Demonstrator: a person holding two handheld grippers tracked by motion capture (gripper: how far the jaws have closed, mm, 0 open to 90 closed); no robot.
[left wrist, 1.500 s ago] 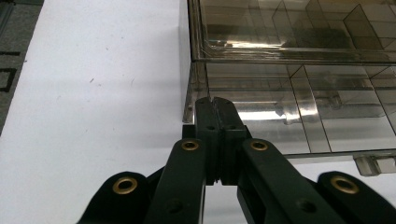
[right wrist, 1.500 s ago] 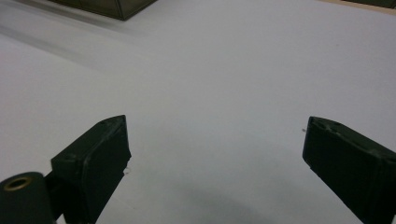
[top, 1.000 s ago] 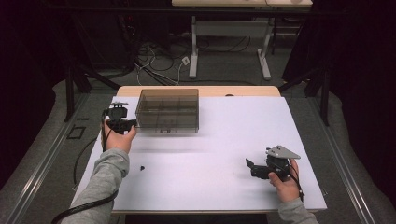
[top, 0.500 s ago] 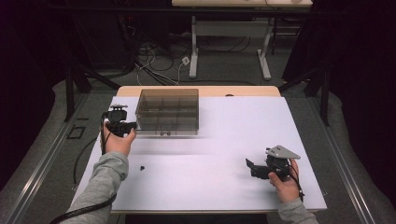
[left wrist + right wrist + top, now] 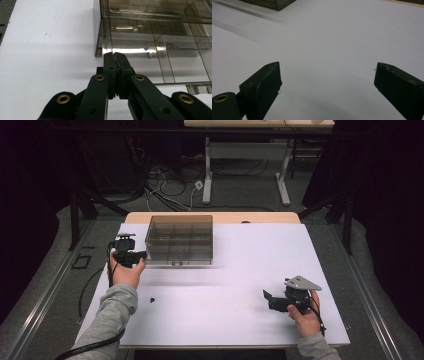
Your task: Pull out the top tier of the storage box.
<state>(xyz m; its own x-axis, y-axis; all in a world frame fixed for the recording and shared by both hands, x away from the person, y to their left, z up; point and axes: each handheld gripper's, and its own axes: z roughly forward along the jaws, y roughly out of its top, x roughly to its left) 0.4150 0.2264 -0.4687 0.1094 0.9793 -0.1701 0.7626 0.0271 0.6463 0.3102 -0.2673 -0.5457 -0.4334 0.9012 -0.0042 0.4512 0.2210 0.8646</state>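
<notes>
Where it sits: smoky clear compartment box [image 5: 179, 240] | left tool [image 5: 115, 55] clenched | right tool [image 5: 327, 75] released

The smoked compartment box [image 5: 179, 241] stands near the far left corner of the table [image 5: 260, 250] and blocks passage there. The left claw [image 5: 115, 56], jaws pressed together, sits against the box's near left corner. A small dark speck [image 5: 152, 298] lies near the left edge. The right claw [image 5: 267, 296], jaws spread wide, rests near the near right corner over bare surface. The middle and far right lie open.
</notes>
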